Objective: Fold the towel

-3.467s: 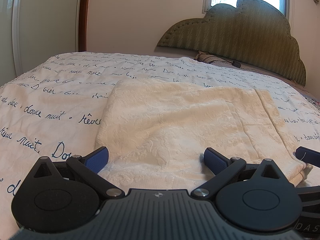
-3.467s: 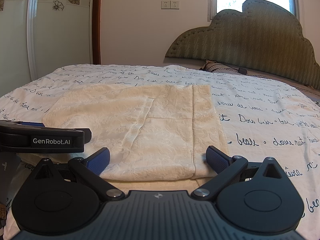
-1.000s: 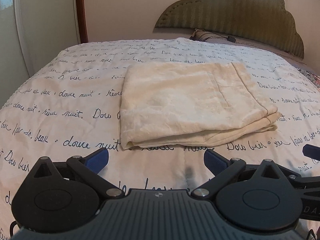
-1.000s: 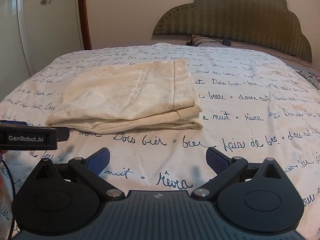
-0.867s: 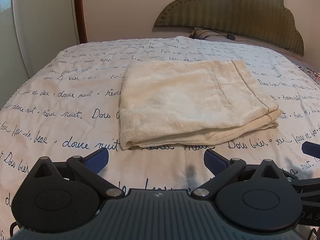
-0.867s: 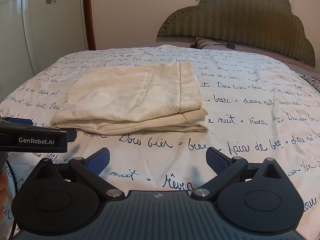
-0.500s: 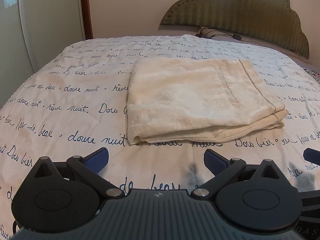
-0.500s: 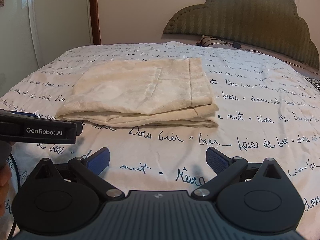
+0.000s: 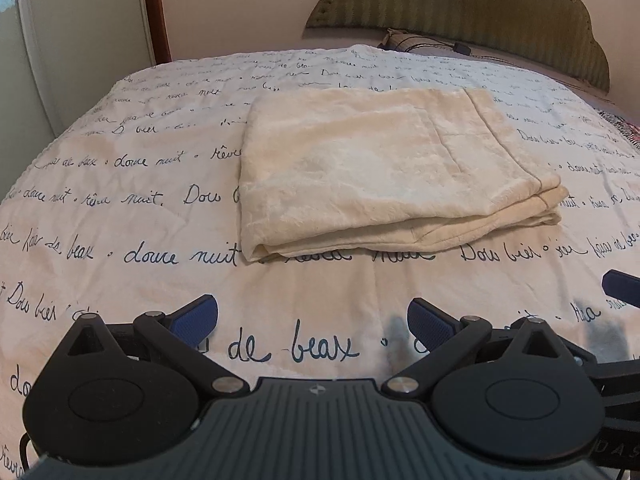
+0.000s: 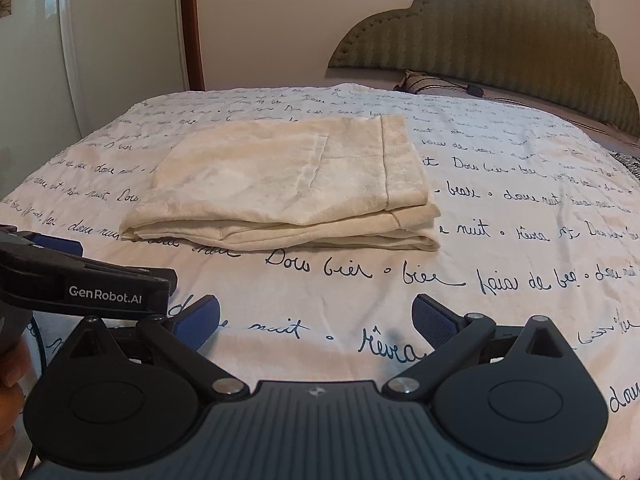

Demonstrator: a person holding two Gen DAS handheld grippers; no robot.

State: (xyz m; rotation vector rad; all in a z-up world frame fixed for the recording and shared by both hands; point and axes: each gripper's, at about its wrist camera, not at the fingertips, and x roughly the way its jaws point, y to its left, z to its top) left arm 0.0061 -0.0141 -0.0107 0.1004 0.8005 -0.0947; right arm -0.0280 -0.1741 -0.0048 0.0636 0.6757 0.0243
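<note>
A cream towel lies folded in several layers on the bed, its stacked edges facing me; the right wrist view shows the same towel. My left gripper is open above the bedspread, short of the towel's near edge, with nothing between its blue pads. My right gripper is open too, also short of the towel and holding nothing. The left gripper's body shows at the left of the right wrist view. A blue pad of the right gripper peeks in at the right of the left wrist view.
A white bedspread with dark handwritten script covers the bed. A green padded headboard and a pillow stand at the far end. A white wardrobe is at the left. A hand shows at the left edge.
Both grippers have pulled back from the towel, which lay right at their pads 3.5 s ago. In the last second the towel has stayed still and both views shifted slightly.
</note>
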